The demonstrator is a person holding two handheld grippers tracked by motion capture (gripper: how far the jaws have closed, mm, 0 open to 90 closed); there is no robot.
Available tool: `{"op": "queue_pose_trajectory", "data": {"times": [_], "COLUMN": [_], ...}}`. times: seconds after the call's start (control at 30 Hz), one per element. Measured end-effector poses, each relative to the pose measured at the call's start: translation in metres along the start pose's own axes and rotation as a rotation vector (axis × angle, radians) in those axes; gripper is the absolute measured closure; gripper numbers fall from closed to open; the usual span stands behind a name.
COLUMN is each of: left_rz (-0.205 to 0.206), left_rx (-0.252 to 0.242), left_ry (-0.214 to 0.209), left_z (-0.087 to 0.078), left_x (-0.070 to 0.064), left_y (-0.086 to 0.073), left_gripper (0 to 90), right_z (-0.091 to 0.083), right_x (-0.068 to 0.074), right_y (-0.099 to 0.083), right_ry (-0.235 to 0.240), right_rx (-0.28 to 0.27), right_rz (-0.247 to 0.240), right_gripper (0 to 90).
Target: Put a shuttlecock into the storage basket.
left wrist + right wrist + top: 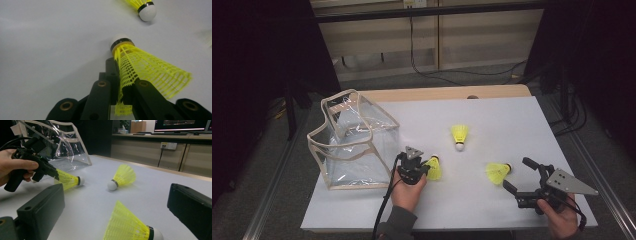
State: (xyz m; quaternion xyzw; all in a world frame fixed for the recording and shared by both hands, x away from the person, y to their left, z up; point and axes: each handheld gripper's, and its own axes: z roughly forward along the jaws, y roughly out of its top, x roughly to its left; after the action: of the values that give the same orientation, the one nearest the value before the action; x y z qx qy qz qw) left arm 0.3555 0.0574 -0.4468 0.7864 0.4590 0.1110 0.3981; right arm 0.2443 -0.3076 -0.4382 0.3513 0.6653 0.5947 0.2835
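Shuttlecock [147, 72] skirt pinched inside left claw [120, 75].

A: Where does the high view sit?
B: Above the person's side, looking forward and down on the whole worktop [492, 120].
A: And the left gripper view?
B: Riding low on the left hand-held gripper [119, 82], very near the surface, facing along its jaws.
A: The right one?
B: Low too, looking across the worktop toward the clear bag [62, 142].
A: Shared ground?
B: All three show the middle shuttlecock [459, 135] [146, 8] [122, 177].
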Motion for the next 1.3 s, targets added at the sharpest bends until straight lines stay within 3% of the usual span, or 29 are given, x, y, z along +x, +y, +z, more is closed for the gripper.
{"op": "queue_pose_trajectory", "data": {"times": [0.5, 0.97, 1.3], "left_rz": [-0.024, -0.053, -0.040], "left_rx": [0.034, 0.069, 0.080], "left_ry": [-0.043, -0.120, -0.161], "left_z": [-0.006, -0.017, -0.031], "left_x": [0.001, -0.005, -0.007], "left_y": [0.002, 0.013, 0.024], "left_gripper": [88.4, 88.5, 88.5], "right_z": [0.002, 0.004, 0.004], "right_x": [0.000, -0.001, -0.002], "right_y": [0.000, -0.002, -0.002], "right_ry": [0.006, 0.007, 0.009], "right_rx": [0.000, 0.004, -0.001], "right_rz": [0.004, 0.012, 0.017], "right_gripper": [1.0, 1.0, 1.1]}}
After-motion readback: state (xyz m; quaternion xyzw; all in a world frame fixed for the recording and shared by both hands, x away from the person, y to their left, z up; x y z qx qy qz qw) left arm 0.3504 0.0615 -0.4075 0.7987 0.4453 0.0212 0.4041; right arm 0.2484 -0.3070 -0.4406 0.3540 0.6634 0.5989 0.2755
